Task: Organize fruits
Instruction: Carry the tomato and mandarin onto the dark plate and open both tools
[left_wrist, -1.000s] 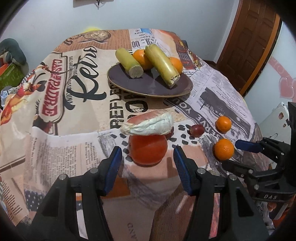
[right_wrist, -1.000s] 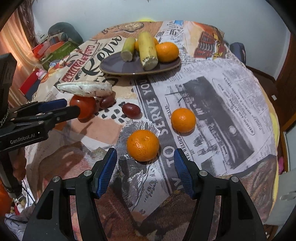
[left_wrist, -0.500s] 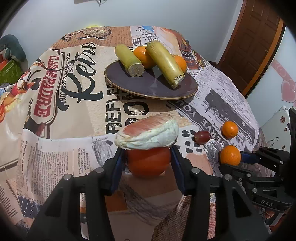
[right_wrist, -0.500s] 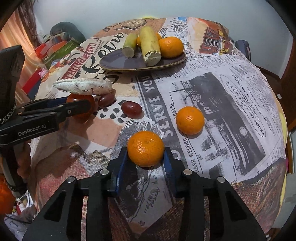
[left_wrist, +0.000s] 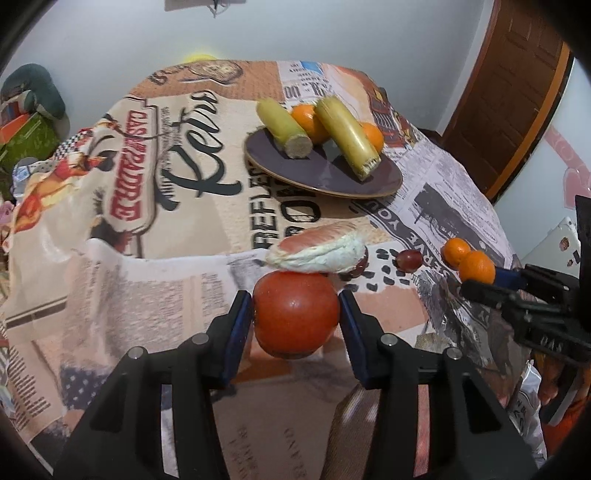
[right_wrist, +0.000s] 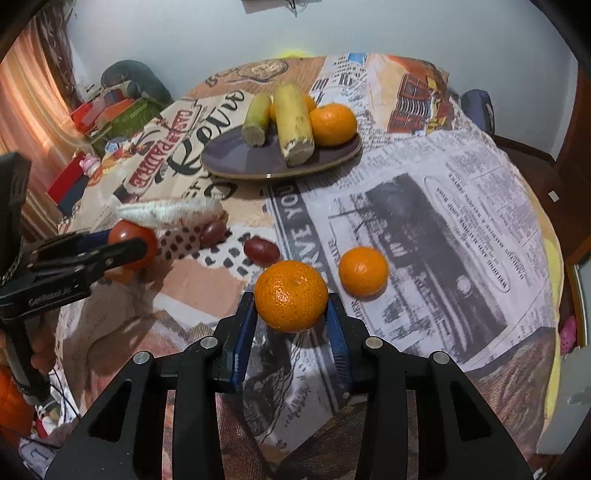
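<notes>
My left gripper (left_wrist: 295, 317) is shut on a red tomato (left_wrist: 295, 314) and holds it just above the cloth. My right gripper (right_wrist: 291, 321) is shut on an orange mandarin (right_wrist: 291, 295), lifted off the table. A dark plate (left_wrist: 332, 177) at the back holds two yellow-green cane pieces (left_wrist: 347, 136) and two mandarins (left_wrist: 308, 118). In the right wrist view the plate (right_wrist: 251, 162) lies far centre. A second mandarin (right_wrist: 364, 271) lies on the cloth to the right. A pomelo wedge (left_wrist: 317, 249) lies just beyond the tomato.
Two dark red grapes (right_wrist: 261, 252) (right_wrist: 213, 232) lie on the printed tablecloth (right_wrist: 443, 221) near the wedge. Boxes and clutter (right_wrist: 107, 110) stand beyond the table's left edge. A wooden door (left_wrist: 517, 92) is at the far right.
Both grippers closed on their fruit, the left on the tomato and the right on the mandarin, and both have lifted slightly off the cloth.
</notes>
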